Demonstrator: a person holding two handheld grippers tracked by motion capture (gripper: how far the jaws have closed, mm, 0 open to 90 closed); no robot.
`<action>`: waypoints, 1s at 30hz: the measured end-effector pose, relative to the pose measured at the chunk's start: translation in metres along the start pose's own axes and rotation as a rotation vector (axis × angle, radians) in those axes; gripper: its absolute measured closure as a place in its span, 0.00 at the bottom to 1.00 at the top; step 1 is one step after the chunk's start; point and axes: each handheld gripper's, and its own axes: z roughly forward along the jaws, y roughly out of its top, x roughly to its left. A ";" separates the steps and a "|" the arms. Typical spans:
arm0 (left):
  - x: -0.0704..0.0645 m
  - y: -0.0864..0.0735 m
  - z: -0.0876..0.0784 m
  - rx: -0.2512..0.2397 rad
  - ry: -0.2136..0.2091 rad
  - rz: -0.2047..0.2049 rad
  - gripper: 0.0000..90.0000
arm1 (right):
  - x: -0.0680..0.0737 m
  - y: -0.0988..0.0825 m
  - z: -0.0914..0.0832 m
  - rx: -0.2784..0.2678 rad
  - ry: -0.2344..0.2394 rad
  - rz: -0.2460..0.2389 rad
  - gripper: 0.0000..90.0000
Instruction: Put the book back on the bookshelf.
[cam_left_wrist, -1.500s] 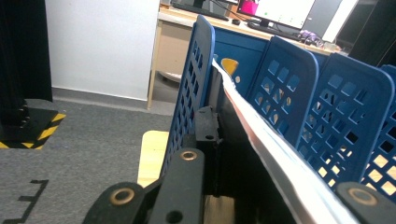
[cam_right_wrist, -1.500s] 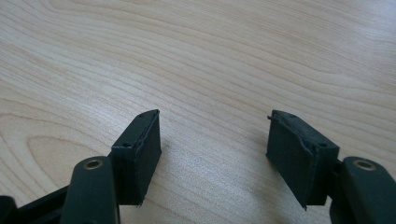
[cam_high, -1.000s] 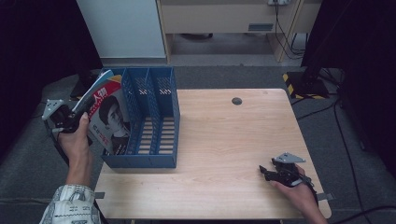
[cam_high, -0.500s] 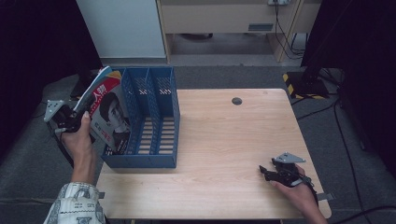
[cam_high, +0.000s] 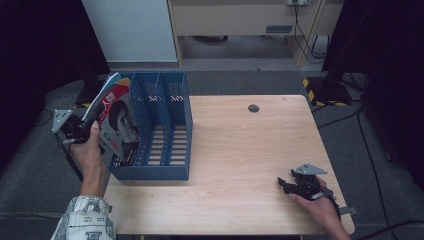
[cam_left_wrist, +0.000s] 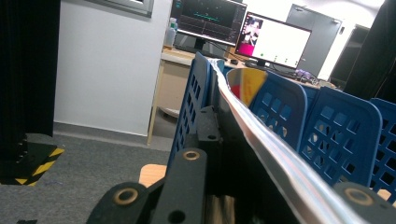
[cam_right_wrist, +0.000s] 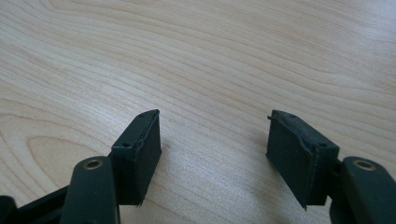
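Left gripper clamped on magazine, at blue file rack's left wall; mag. more upright vs. earlier. Right gripper open, empty, on table.

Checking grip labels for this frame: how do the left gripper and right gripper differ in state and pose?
The left gripper is shut on a magazine, while the right gripper is open with nothing between its jaws. The left gripper is held up beside the blue file rack, past the table's left edge; the right gripper sits low on the wooden table near its right front corner. Both are black two-jaw tools, each held in one hand.
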 end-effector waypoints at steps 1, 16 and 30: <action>0.000 0.000 0.000 0.002 -0.002 0.003 0.96 | 0.000 0.000 0.000 0.000 0.000 0.000 0.39; -0.001 0.005 0.000 0.057 -0.001 0.004 0.90 | 0.000 0.000 0.000 -0.001 -0.001 0.000 0.39; -0.017 0.030 -0.001 0.106 -0.013 0.142 0.57 | 0.000 0.000 0.000 0.002 0.000 -0.001 0.39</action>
